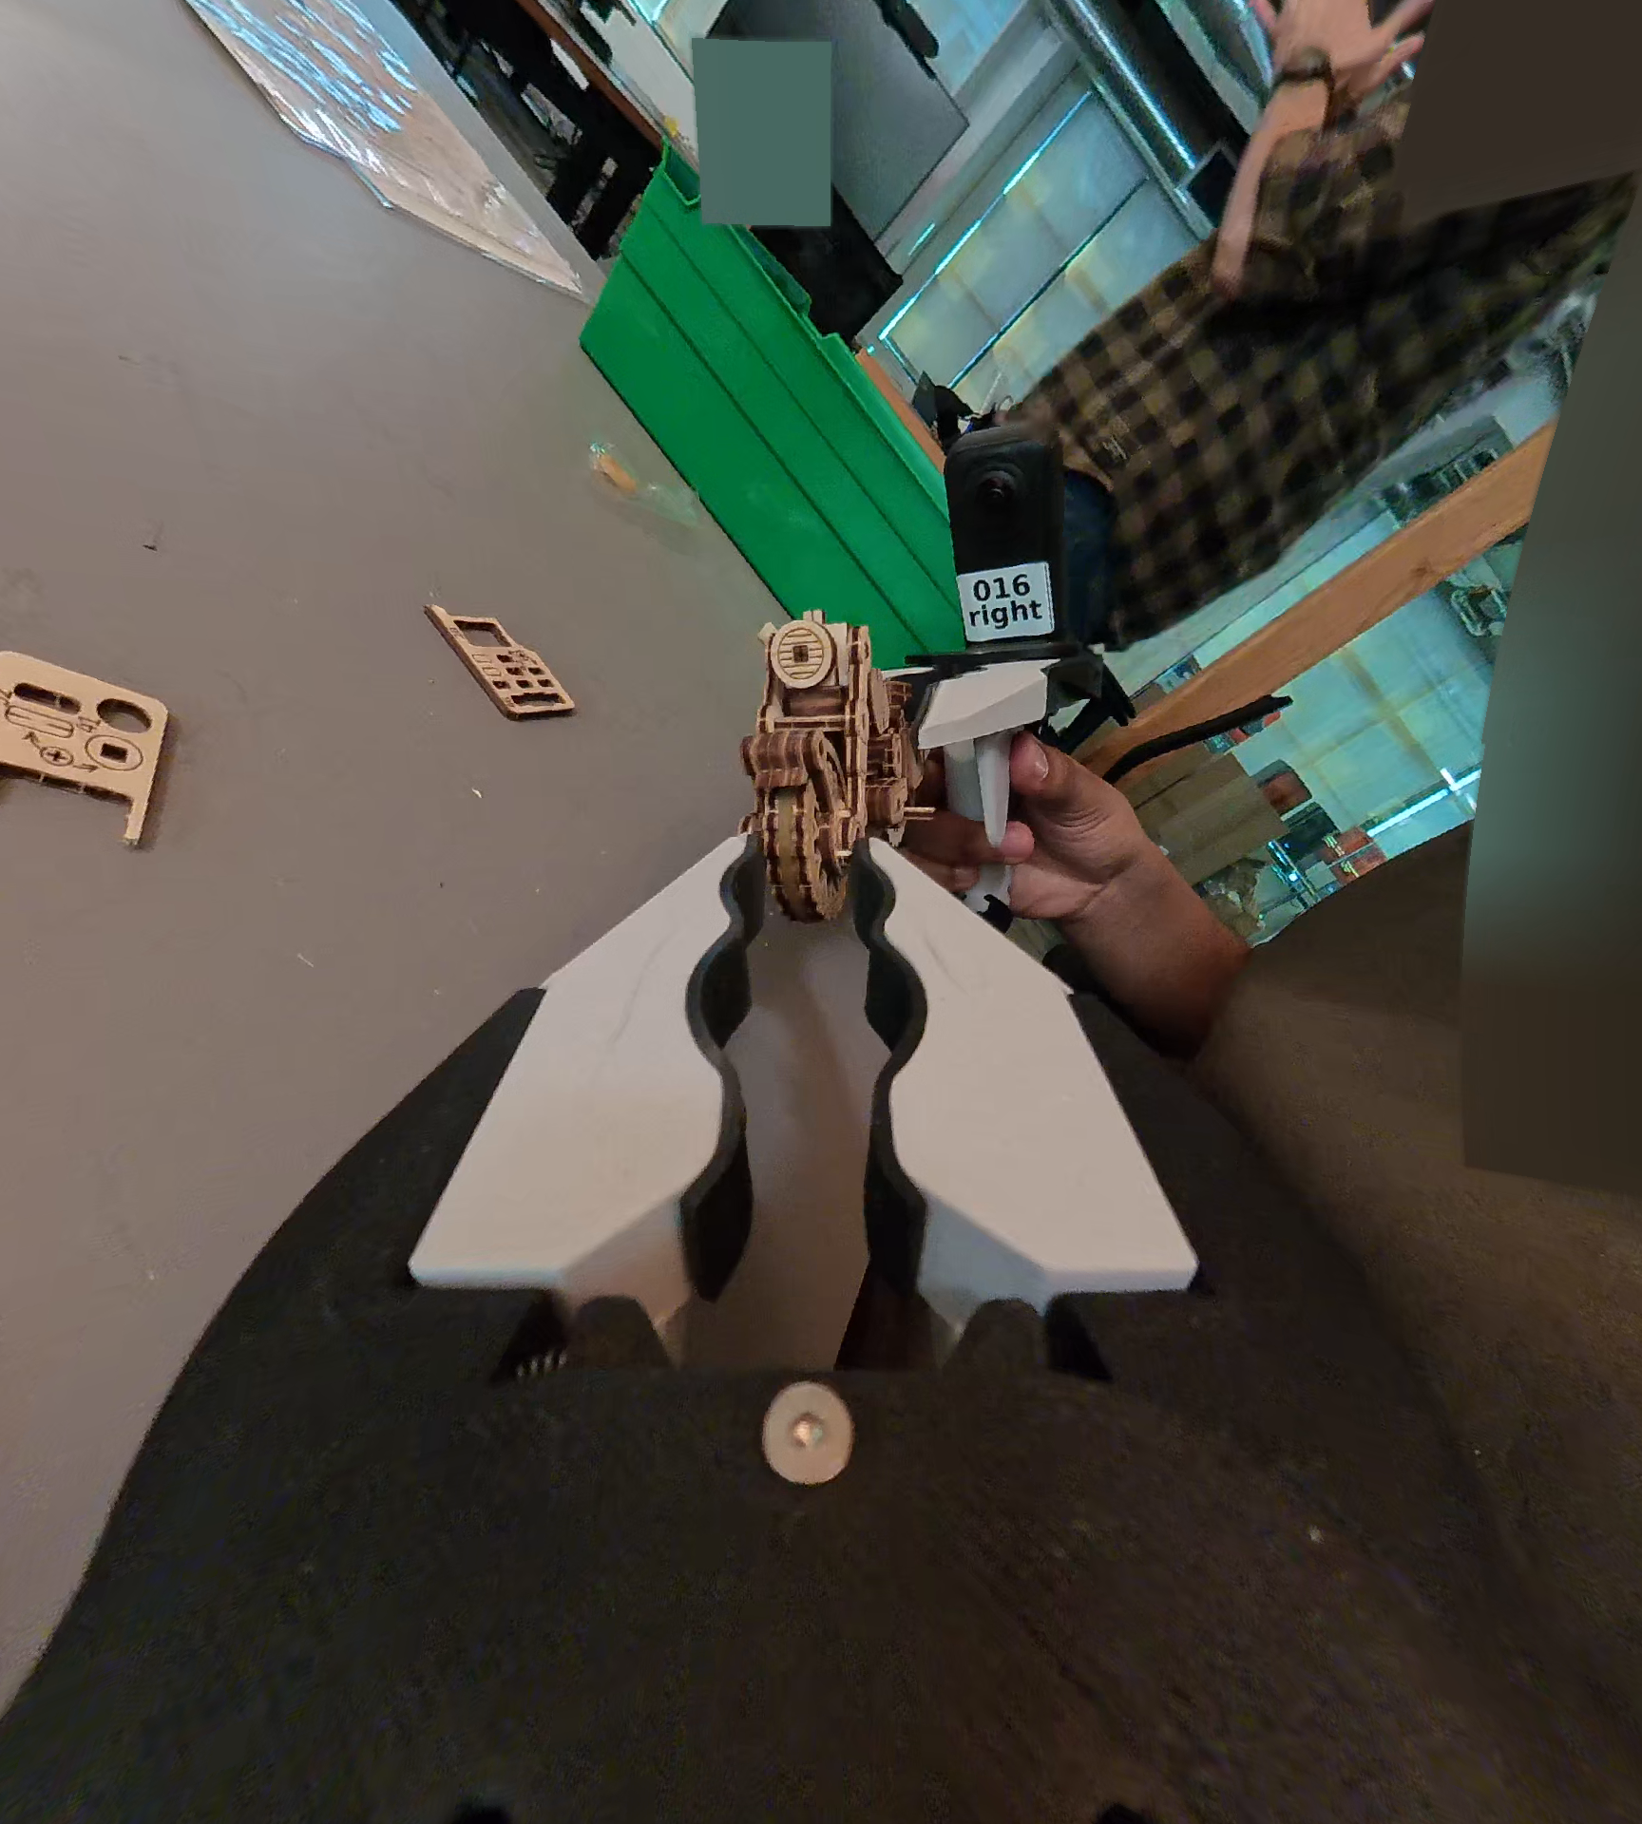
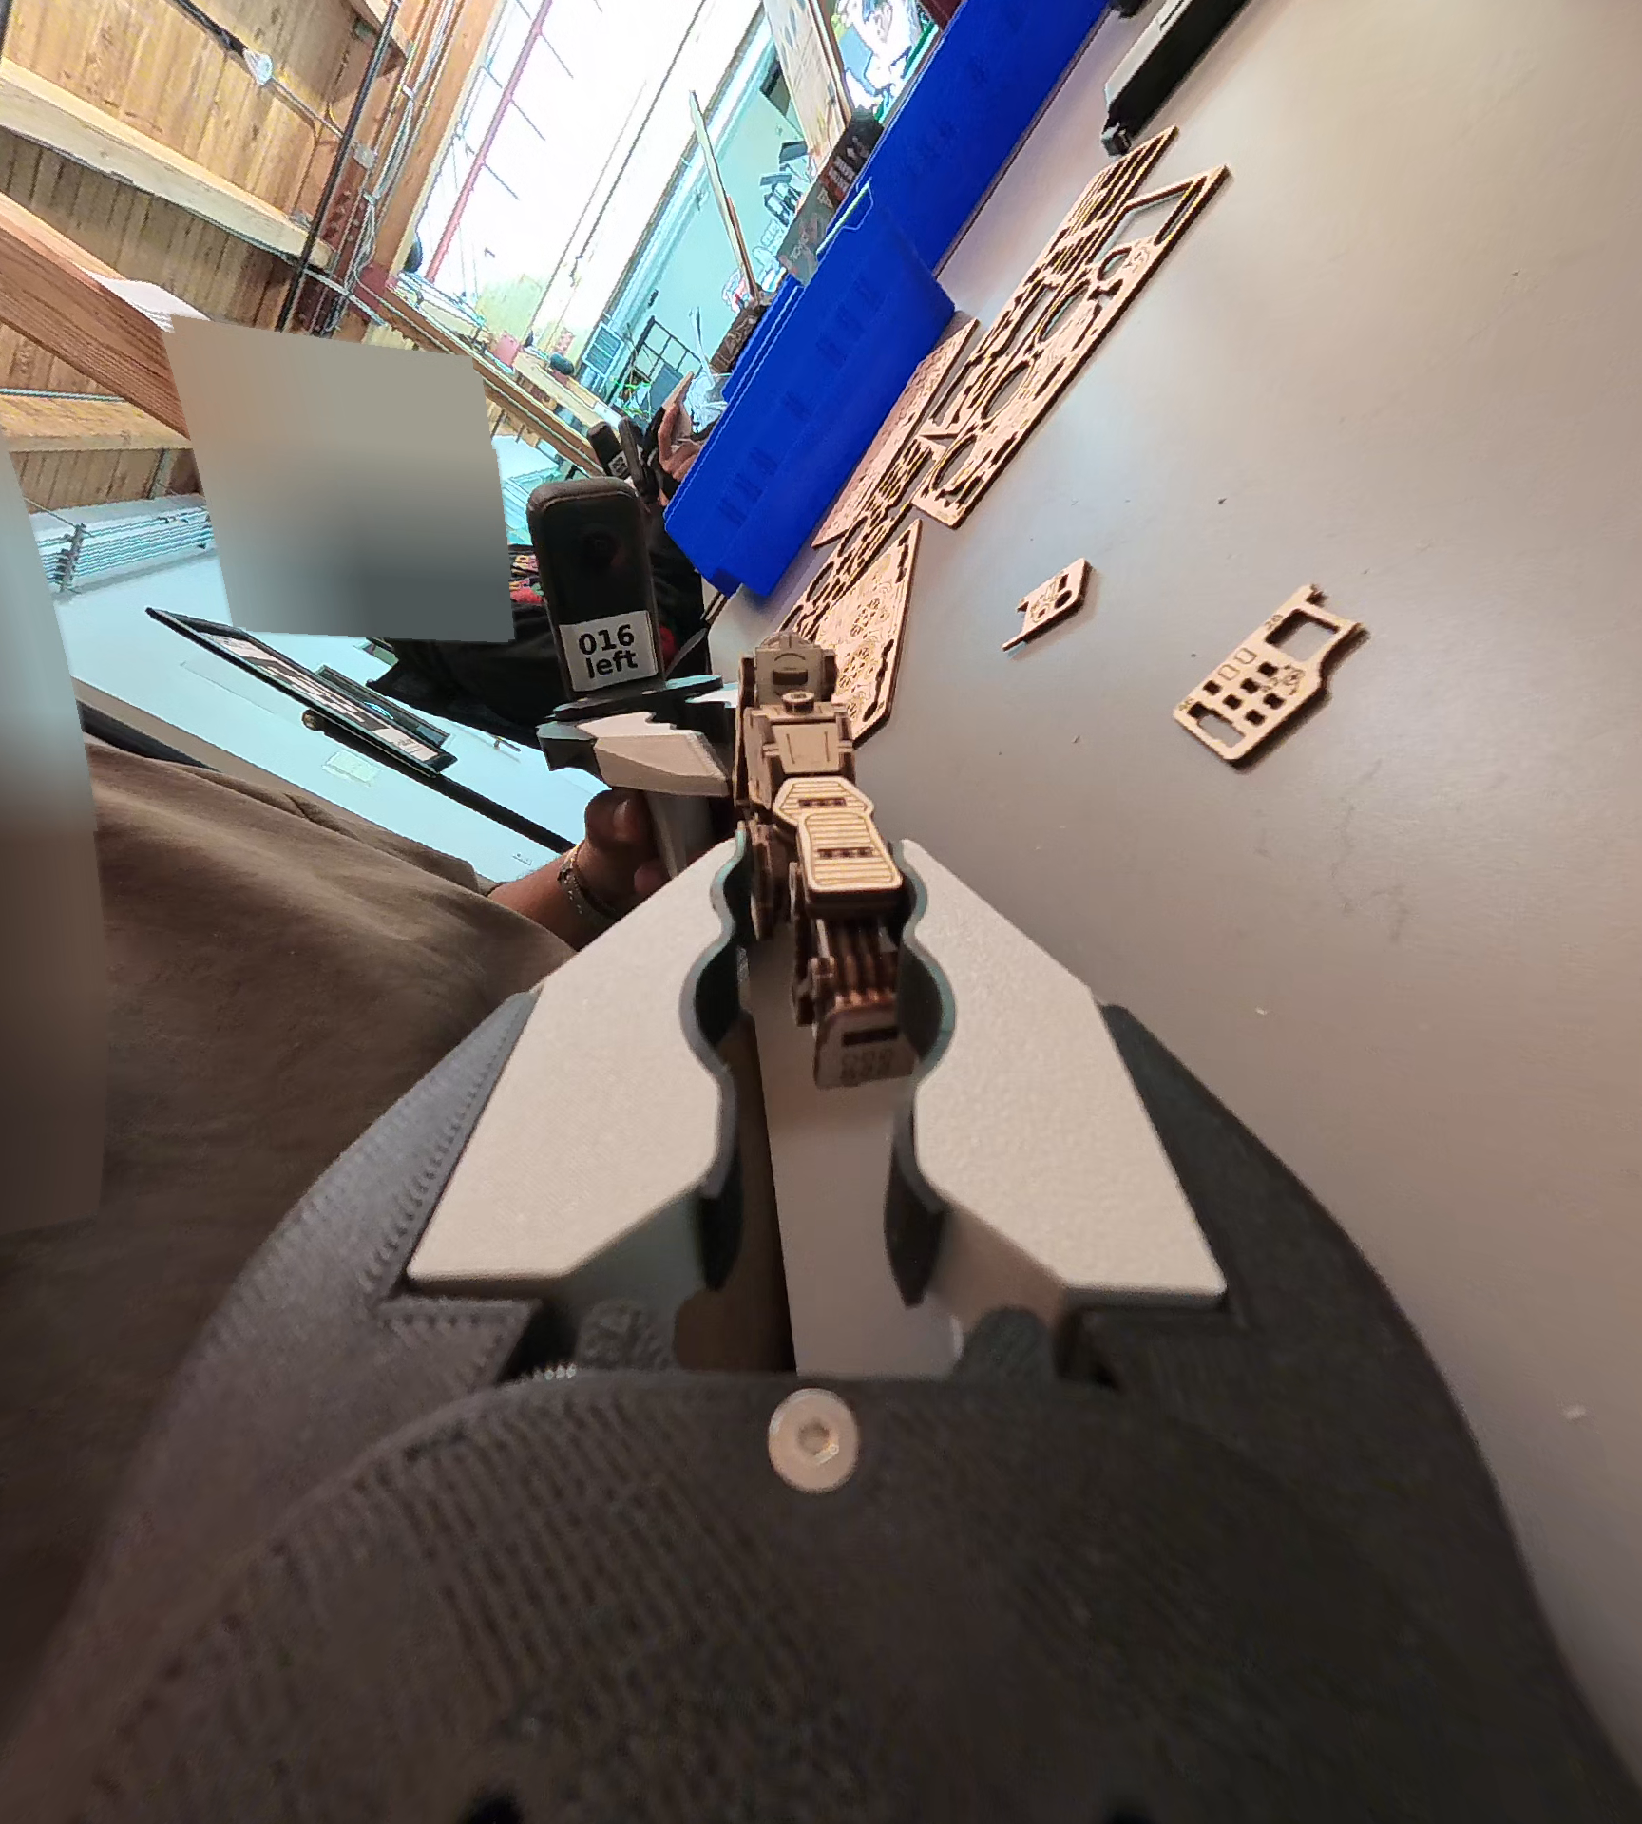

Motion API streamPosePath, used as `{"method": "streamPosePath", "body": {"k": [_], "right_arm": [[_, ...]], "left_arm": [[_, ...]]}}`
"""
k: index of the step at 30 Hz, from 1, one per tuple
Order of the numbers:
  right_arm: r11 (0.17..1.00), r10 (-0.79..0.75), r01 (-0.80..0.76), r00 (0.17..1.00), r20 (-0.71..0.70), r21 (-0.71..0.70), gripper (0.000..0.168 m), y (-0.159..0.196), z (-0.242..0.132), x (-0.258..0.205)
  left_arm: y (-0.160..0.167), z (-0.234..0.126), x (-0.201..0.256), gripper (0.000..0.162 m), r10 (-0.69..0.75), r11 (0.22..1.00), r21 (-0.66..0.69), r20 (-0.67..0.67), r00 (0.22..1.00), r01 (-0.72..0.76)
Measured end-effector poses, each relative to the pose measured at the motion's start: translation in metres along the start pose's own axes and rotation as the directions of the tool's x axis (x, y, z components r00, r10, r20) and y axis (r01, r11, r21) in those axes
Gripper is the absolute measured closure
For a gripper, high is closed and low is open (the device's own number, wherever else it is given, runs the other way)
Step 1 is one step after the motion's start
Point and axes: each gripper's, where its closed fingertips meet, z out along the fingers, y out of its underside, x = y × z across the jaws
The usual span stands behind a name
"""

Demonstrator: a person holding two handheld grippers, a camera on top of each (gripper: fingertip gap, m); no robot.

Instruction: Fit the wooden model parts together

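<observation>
A wooden motorcycle model (image 1: 822,730) is held in the air between both grippers, above the grey table (image 1: 205,444). My left gripper (image 1: 805,869) is shut on its front wheel, which sits between the fingertips. My right gripper (image 2: 817,859) is shut on the model's rear, with the seat (image 2: 842,869) between its fingers. The right gripper also shows in the left wrist view (image 1: 970,716), behind the model, with a hand on its handle. The left gripper shows in the right wrist view (image 2: 674,765), beyond the model.
Two loose wooden offcuts (image 1: 57,740) (image 1: 501,661) lie on the table; they also show in the right wrist view (image 2: 1266,686) (image 2: 1049,602). Punched-out wooden sheets (image 2: 1044,345) lie by a blue bin (image 2: 827,395). A green bin (image 1: 778,395) stands at the table's edge. A person in a plaid shirt (image 1: 1291,375) stands behind. Across from one pair of fingers to the other is roughly 7 centimetres.
</observation>
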Motion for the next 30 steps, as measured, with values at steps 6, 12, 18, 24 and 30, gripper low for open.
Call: {"method": "streamPosePath", "body": {"k": [6, 12, 18, 24, 30], "right_arm": [[1.0, 0.0, 0.0, 1.0, 0.008, 0.006, 0.144, -0.0007, -0.0002, -0.0008], [1.0, -0.005, 0.005, 1.0, 0.016, 0.01, 0.144, -0.0014, -0.0002, -0.0021], [1.0, -0.011, 0.011, 1.0, 0.022, 0.012, 0.144, -0.0018, -0.0003, -0.0034], [1.0, -0.012, 0.011, 1.0, 0.026, 0.014, 0.144, -0.0021, -0.0004, -0.0041], [1.0, -0.017, 0.016, 1.0, 0.025, 0.016, 0.144, -0.0025, -0.0003, -0.0042]], "left_arm": [[-0.0009, -0.0001, 0.0011, 0.148, -0.006, 1.0, 0.007, -0.01, 1.0, 0.006], [-0.0017, -0.0005, 0.0029, 0.148, -0.009, 1.0, 0.013, -0.025, 1.0, 0.009], [-0.0024, -0.0009, 0.0046, 0.148, -0.01, 1.0, 0.017, -0.038, 0.999, 0.011], [-0.0027, -0.001, 0.0053, 0.148, -0.009, 1.0, 0.02, -0.042, 0.999, 0.01], [-0.0032, -0.0011, 0.0053, 0.148, -0.006, 1.0, 0.025, -0.039, 0.999, 0.006]]}}
